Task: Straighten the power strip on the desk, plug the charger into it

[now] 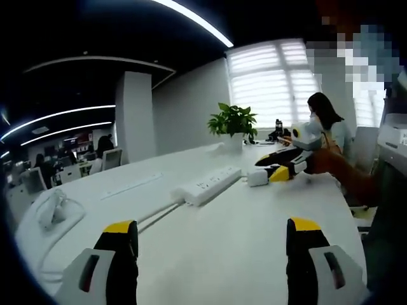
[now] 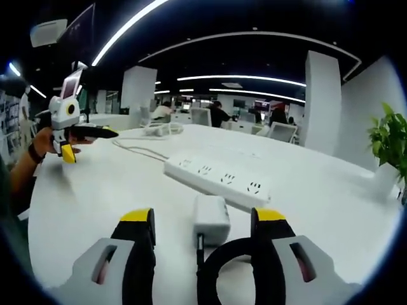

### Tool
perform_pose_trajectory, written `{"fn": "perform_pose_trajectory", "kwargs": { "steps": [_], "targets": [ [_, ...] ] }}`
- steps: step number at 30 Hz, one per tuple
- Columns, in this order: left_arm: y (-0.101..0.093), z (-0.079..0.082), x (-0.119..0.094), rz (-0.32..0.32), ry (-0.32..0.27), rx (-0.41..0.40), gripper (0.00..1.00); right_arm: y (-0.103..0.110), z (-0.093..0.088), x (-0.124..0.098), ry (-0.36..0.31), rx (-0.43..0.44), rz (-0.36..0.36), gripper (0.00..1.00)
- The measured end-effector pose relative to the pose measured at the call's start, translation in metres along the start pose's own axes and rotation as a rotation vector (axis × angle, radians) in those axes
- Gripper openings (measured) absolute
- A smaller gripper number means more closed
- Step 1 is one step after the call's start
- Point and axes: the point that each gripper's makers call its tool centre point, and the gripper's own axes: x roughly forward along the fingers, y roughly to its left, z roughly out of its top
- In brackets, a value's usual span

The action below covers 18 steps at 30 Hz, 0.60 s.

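Note:
A long white power strip (image 1: 206, 184) lies at an angle on the white desk (image 1: 222, 254); its cord (image 1: 156, 215) trails off one end. A small white charger (image 2: 211, 219) with a black looped cable (image 2: 213, 276) rests on the desk just in front of the strip (image 2: 216, 178). My right gripper (image 2: 203, 217) is open, its jaws standing wide on either side of the charger without touching it. The left gripper view shows the right gripper (image 1: 268, 168) at the charger (image 1: 256, 177). My left gripper (image 1: 213, 234) is open and empty, a short way back from the strip; a hand holds the left gripper (image 2: 89, 145) above the desk.
A coil of white cable (image 1: 54, 206) lies at the desk's far end. A potted plant (image 1: 233, 121) stands at the window end of the desk, and a person (image 1: 327, 117) sits beside it. Office chairs and other desks stand beyond.

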Motion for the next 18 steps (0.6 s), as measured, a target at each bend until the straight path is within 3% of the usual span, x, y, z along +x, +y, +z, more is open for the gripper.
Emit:
{"fn": "perform_pose_trajectory", "kwargs": {
  "steps": [18],
  "targets": [
    [0.004,-0.001,-0.003,0.004,-0.007,-0.010,0.99,0.001,-0.002,0.018,0.038,-0.027,0.049,0.53]
  ]
}}
